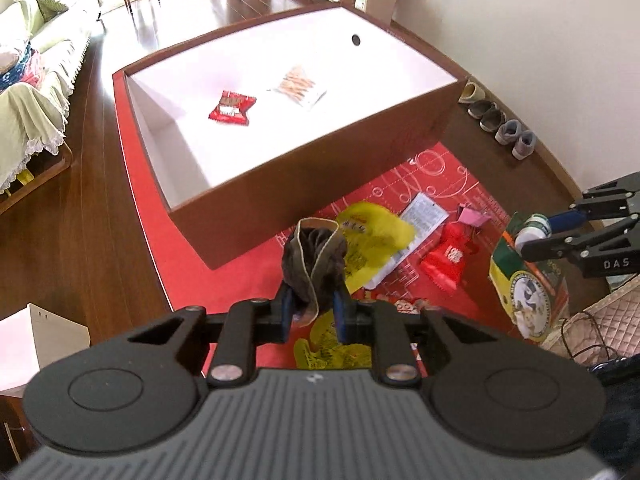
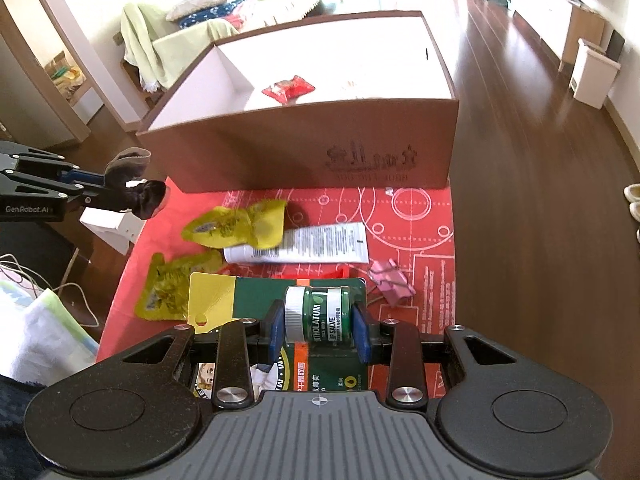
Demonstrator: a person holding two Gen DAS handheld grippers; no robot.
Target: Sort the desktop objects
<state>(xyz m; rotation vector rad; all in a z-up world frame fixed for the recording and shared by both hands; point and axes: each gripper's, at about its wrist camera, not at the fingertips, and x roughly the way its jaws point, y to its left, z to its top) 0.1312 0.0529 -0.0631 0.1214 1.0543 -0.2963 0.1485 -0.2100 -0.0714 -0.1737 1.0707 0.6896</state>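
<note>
Landmark is the brown box with white interior, sitting at the far end of the red mat; left gripper is pinched tight on a dark scrunchie with a tan band, held up in the air on the near side of the box's front wall, clear of the mat; right gripper is clamped on a small green lip-salve jar with a white cap, blue pads pressing both sides, also on the near side of the box and above a green-and-yellow card package; inside the box lie a red snack packet and a clear packet with orange contents, near each other on the white floor; on the mat between box and grippers: two yellow pouches, one nearer the box, the other farther from it, a white printed tube partly under the nearer pouch, a pink binder clip to the tube's right in the right wrist view, and a red packet; nothing touches the box's front wall.
</note>
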